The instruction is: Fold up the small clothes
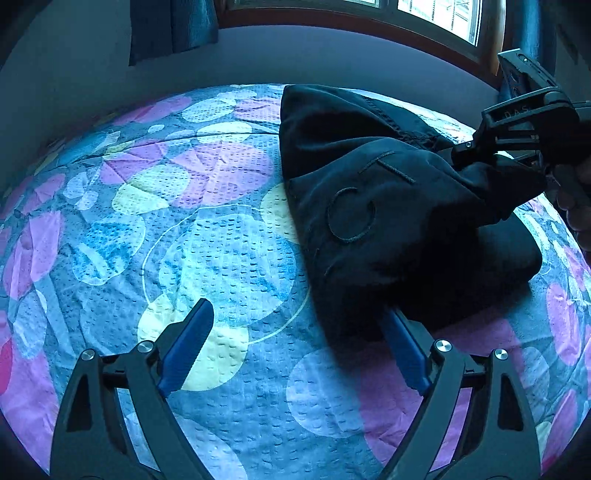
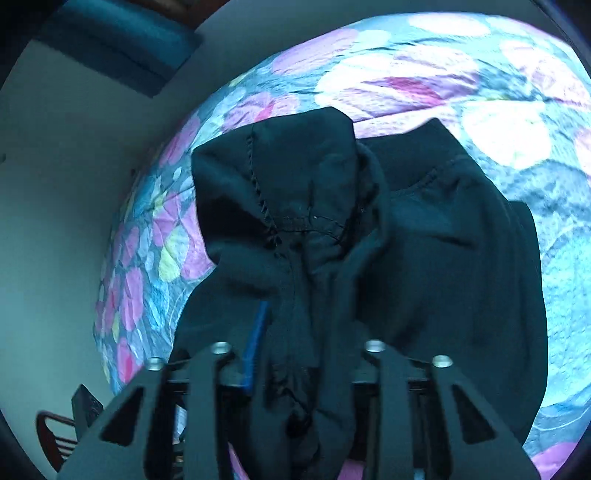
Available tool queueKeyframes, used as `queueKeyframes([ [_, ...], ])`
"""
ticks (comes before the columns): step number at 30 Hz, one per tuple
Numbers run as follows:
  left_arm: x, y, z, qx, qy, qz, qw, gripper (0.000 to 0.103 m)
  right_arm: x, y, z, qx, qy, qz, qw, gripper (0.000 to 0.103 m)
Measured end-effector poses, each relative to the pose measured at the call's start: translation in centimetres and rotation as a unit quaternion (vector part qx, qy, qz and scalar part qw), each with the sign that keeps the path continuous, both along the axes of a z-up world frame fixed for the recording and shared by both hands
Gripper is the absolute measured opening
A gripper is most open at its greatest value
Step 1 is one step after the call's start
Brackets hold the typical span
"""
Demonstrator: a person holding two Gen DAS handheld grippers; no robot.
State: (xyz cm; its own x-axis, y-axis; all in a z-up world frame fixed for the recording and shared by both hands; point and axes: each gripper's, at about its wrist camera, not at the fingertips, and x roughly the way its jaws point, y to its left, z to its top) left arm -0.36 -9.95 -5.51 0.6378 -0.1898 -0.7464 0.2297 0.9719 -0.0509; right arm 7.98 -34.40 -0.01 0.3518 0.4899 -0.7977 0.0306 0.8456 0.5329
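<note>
In the left wrist view, a quilted bedspread (image 1: 207,236) printed with blue, purple and yellow circles is seen spread under the left gripper (image 1: 299,321), with a pale wall (image 1: 258,55), a dark curtain (image 1: 170,26) and a wood-framed window (image 1: 436,18) beyond it. The left gripper is held spread wide and grasps nothing; its right blue finger lies at the near edge of a dark garment (image 1: 369,206), its left one over bare bedspread. The garment is heaped ahead and to the right of this gripper, stitched circle and line marks showing on it. At far right, the right gripper (image 1: 517,147) is seen clenched on a bunched corner of the cloth.

In the right wrist view, the gathered fabric (image 2: 332,258) is shown pinched between the fingers and draped forward over the bedspread (image 2: 517,129). Shown only here are the seams and, at lower left, a dark chair (image 2: 55,435) by the wall.
</note>
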Motion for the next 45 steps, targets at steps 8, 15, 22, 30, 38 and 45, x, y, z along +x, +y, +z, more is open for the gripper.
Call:
queueKeyframes([
  [8,-0.6,-1.4,1.3,0.005,-0.031,-0.015,0.9994,0.091,-2.7,-3.2,5.6,0.099,-0.112,-0.022,0.989,0.014],
  [15,-1.3,-3.1,0.7,0.015,-0.046,-0.047,0.9977,0.093,-5.4,-9.6,1.7,0.11,-0.101,-0.092,0.984,0.013],
  [22,-0.7,-3.9,-0.2,0.025,-0.039,-0.057,0.9973,0.094,-7.2,-13.1,-6.8,0.165,-0.046,-0.145,0.974,0.013],
  [30,-0.4,-3.6,-0.4,0.019,-0.033,-0.053,0.9979,0.095,-9.2,-14.0,-6.7,0.19,-0.055,-0.151,0.969,0.04],
  [38,-0.2,-3.4,-0.6,0.007,-0.023,-0.051,0.9984,0.095,-12.6,-11.8,-3.8,0.106,-0.077,-0.127,0.983,0.056],
  [45,0.2,-2.8,-0.7,-0.012,-0.003,-0.048,0.9988,0.096,-13.5,-10.6,-2.7,0.069,-0.114,-0.122,0.983,0.02],
])
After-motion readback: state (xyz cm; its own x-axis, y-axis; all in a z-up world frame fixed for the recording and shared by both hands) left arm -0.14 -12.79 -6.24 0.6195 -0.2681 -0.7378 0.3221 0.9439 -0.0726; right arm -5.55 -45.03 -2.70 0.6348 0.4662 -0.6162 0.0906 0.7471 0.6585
